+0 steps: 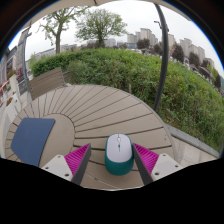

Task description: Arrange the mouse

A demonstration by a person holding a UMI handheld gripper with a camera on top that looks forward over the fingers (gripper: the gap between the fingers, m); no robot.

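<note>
Right now mouse (119,153) sits between open gripper (112,161) fingers

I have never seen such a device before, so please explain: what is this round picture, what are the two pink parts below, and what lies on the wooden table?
The picture comes from a wide-angle camera mounted on a hand-held claw, looking forward along its two fingers. A person carries it; there is no robot arm. The pink parts are pads on the inner faces of the fingers. Between them a white and teal computer mouse rests on the round wooden table. The claw is open: a gap shows on each side of the mouse, so nothing is held. Beside the left finger lies a dark blue mouse pad. Beyond the table are a green hedge, trees and buildings.
</note>
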